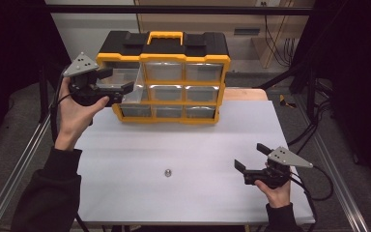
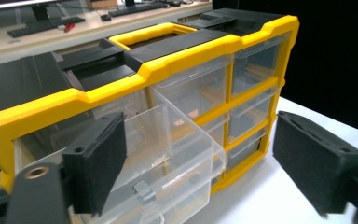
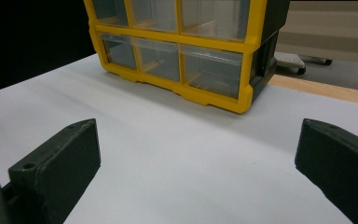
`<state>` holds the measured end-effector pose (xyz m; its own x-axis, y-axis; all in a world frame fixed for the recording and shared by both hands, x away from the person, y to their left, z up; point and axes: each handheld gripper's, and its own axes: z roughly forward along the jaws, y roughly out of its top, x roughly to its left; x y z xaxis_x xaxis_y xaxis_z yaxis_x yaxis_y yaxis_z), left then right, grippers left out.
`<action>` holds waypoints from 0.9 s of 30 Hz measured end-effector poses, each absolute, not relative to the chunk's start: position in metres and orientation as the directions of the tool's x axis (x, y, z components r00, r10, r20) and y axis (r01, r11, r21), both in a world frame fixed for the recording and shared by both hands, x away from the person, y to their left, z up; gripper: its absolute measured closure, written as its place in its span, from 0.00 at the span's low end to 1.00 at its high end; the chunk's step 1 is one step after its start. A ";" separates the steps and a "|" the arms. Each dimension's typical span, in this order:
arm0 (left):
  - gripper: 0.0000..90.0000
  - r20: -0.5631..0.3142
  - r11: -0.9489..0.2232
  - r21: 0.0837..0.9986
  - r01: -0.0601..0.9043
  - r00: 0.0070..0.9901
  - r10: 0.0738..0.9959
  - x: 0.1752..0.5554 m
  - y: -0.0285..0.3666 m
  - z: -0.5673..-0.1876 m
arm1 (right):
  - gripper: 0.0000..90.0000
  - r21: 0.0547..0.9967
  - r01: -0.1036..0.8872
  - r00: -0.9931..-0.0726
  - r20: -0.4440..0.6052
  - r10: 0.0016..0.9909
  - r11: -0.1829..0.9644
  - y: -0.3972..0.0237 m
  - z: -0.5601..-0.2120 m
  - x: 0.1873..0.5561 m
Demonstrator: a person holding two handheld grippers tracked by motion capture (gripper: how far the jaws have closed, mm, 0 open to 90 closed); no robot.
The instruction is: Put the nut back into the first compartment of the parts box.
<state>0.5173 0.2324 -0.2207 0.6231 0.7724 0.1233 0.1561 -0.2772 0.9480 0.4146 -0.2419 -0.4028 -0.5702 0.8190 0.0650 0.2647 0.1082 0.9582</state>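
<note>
The clear plastic drawer [image 2: 168, 154] is standing pulled out of the top-left bay of the yellow-and-black organiser [image 1: 166, 77]. The left gripper [image 1: 112, 81] is being held wide, pads off; it should be withdrawn straight. The right gripper [image 1: 251, 157] is resting wide over the white table [image 1: 174, 150].

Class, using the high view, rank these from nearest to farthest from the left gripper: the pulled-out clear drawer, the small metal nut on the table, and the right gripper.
1. The pulled-out clear drawer, right at the left gripper, top left of the yellow organizer.
2. The small metal nut, mid-table, toward the near edge.
3. The right gripper, near right corner.
</note>
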 end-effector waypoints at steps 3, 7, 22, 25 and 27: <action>0.14 0.128 -0.279 0.949 0.145 0.632 0.764 0.511 0.232 -0.225 | 0.01 0.960 0.261 -0.571 0.065 0.818 0.106 -0.242 -0.402 0.414; 0.11 0.134 -0.277 0.953 0.126 0.642 0.755 0.502 0.233 -0.230 | 0.01 0.959 0.263 -0.569 0.067 0.820 0.104 -0.243 -0.402 0.414; 0.06 0.113 -0.249 0.963 0.107 0.675 0.729 0.481 0.239 -0.255 | 0.01 0.959 0.262 -0.567 0.067 0.821 0.103 -0.243 -0.402 0.414; 0.05 0.120 -0.247 0.964 0.095 0.676 0.727 0.479 0.240 -0.260 | 0.01 0.959 0.262 -0.566 0.066 0.822 0.104 -0.243 -0.402 0.414; 0.04 0.122 -0.247 0.965 0.091 0.677 0.726 0.476 0.240 -0.263 | 0.01 0.959 0.262 -0.566 0.065 0.822 0.104 -0.243 -0.402 0.414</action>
<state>0.4760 0.2401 -0.2633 0.6769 0.7259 0.1220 0.0908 -0.2468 0.9648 0.4139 -0.2427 -0.4020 -0.5660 0.8218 0.0653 0.2620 0.1042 0.9594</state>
